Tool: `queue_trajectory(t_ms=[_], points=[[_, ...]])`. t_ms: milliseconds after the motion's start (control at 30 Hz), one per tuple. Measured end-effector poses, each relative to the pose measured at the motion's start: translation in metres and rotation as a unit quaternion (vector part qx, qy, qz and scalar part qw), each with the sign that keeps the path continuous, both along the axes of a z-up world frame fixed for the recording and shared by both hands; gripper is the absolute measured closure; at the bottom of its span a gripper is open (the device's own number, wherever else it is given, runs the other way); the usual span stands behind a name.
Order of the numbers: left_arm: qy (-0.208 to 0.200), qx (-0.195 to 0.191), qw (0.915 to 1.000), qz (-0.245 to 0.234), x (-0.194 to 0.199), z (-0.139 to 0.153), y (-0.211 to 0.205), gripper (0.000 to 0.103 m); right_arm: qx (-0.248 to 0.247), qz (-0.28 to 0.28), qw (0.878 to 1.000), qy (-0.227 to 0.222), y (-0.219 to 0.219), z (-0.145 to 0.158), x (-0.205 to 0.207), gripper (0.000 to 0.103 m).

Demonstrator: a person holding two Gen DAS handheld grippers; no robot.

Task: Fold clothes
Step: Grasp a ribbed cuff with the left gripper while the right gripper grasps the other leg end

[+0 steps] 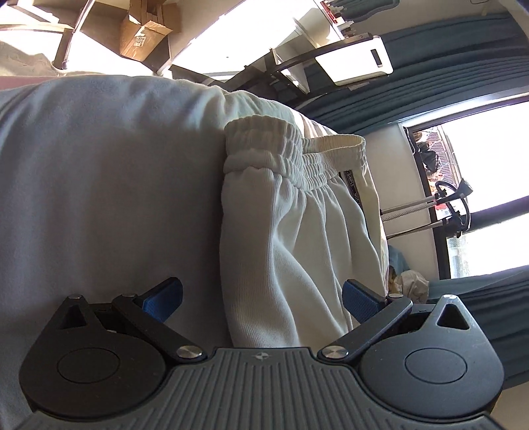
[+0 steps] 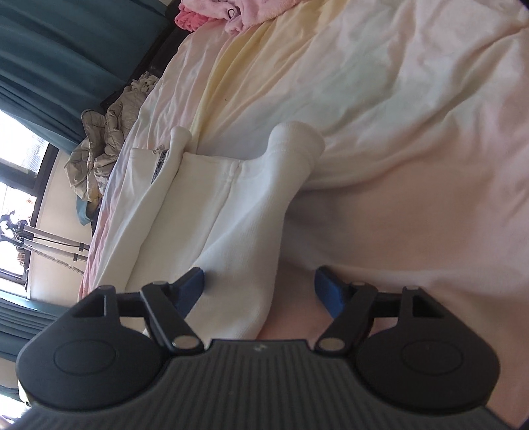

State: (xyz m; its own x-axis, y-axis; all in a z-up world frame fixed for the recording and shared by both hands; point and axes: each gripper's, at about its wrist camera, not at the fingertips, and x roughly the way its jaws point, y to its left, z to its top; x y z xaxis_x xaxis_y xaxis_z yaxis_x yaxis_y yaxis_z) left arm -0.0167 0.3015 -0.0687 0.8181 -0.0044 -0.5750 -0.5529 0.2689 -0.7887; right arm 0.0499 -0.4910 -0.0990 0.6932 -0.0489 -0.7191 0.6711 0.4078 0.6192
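Both tongs open over white trousers on the bed

Now the left gripper [image 1: 263, 299] stands wide open, its blue pads [image 1: 165, 297] either side of the white trousers [image 1: 297, 231] lying on the bed sheet [image 1: 99, 182], waistband away from the camera; the right gripper [image 2: 259, 291] is open too, white trouser cloth [image 2: 231, 231] between its fingers; pink clothes [image 2: 215, 13] lie well apart

White ribbed sweatpants [image 1: 297, 238] with a gathered waistband are lying at the centre, a black woven label with pale lettering [image 1: 351, 181] showing at three o'clock. Blue fingertip pads [image 1: 164, 299] are sitting on black arms over a grey ribbed body. The bedsheet [image 2: 380, 99] is showing pale pink and yellow bands. Teal curtains [image 2: 66, 43] are hanging at ten o'clock; pink garments [image 2: 218, 10] are lying at twelve.
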Motion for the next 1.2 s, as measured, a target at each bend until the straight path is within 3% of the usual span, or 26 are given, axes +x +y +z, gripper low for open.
queue_trajectory(t_ms=[100, 267, 300, 333, 400, 433, 467, 500, 533, 633, 867, 967, 1133, 1200], points=[[-0.008, -0.026, 0.9996, -0.008, 0.013, -0.011, 0.006, 0.002, -0.037, 0.019, 0.999, -0.004, -0.001, -0.003, 0.014, 0.029], [-0.008, -0.025, 0.9995, -0.02, 0.027, -0.017, 0.007, 0.02, -0.028, 0.031, 0.999, -0.022, -0.006, -0.017, 0.028, 0.045], [-0.007, -0.026, 0.9994, -0.02, 0.028, -0.019, 0.007, 0.028, -0.029, 0.031, 0.999, -0.022, -0.007, -0.017, 0.03, 0.054], [-0.007, -0.028, 0.9994, -0.02, 0.029, -0.021, 0.008, 0.038, -0.034, 0.04, 0.998, -0.028, -0.007, -0.015, 0.034, 0.075], [-0.011, -0.034, 0.9992, -0.017, 0.028, -0.024, 0.008, 0.053, -0.061, 0.051, 0.996, -0.036, -0.004, -0.008, 0.037, 0.09], [-0.021, -0.04, 0.9989, -0.014, 0.026, -0.024, 0.008, 0.064, -0.073, 0.052, 0.995, -0.043, -0.002, -0.004, 0.038, 0.094], [-0.03, -0.044, 0.9985, -0.01, 0.024, -0.024, 0.008, 0.069, -0.078, 0.048, 0.995, -0.049, -0.001, -0.001, 0.037, 0.094], [-0.038, -0.046, 0.9982, -0.006, 0.021, -0.022, 0.008, 0.082, -0.076, 0.041, 0.995, -0.057, -0.001, 0.003, 0.035, 0.095], [-0.047, -0.047, 0.9978, -0.002, 0.018, -0.02, 0.007, 0.088, -0.072, 0.032, 0.995, -0.068, -0.001, 0.006, 0.032, 0.097], [-0.092, -0.034, 0.9952, 0.001, 0.007, -0.008, 0.003, 0.091, -0.066, -0.001, 0.993, -0.1, -0.007, 0.019, 0.017, 0.1], [-0.191, -0.065, 0.9794, -0.003, -0.036, 0.008, -0.014, 0.092, -0.062, -0.08, 0.983, -0.154, -0.026, 0.044, -0.035, 0.1], [-0.2, -0.047, 0.9785, -0.015, -0.046, 0.018, -0.023, 0.092, -0.058, -0.11, 0.976, -0.176, -0.04, 0.051, -0.06, 0.1], [-0.177, -0.012, 0.9835, -0.035, -0.028, 0.038, -0.03, 0.092, -0.065, -0.095, 0.985, -0.132, -0.047, 0.048, -0.049, 0.1], [-0.17, 0.003, 0.9847, -0.039, -0.013, 0.049, -0.028, 0.092, -0.079, -0.087, 0.984, -0.137, -0.043, 0.059, -0.034, 0.1]])
